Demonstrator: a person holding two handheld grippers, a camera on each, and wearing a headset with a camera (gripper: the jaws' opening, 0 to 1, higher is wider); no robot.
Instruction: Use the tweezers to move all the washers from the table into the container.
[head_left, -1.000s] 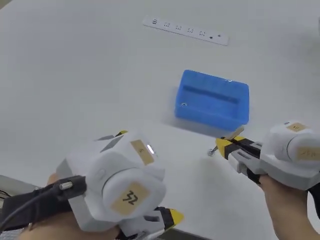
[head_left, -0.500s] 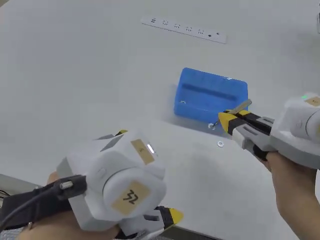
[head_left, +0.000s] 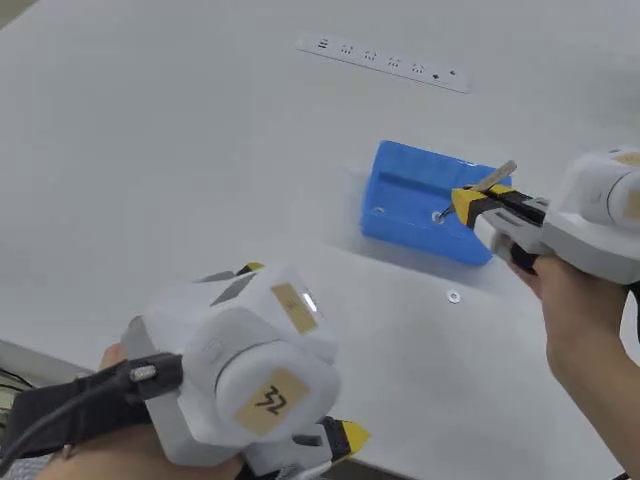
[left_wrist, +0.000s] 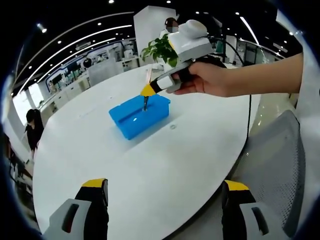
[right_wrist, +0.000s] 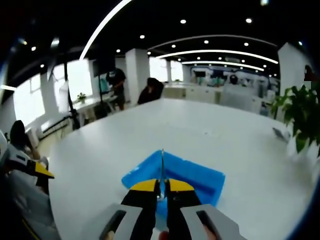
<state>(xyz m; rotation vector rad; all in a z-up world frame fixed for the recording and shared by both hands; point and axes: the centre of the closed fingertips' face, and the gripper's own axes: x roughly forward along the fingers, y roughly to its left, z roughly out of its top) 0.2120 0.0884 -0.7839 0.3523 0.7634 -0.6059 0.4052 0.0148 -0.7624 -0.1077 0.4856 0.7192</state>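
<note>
A white power strip lies flat near the far edge of the counter, its row of sockets facing up. In the left gripper view a grey mesh chair stands just beside the counter's near edge. A leafy green plant rises by the far edge in front of a white column; whether it stands on the counter cannot be told. A person in dark clothes is past the left edge. In the right gripper view two more people are at desks beyond the counter, under long ceiling light strips.
</note>
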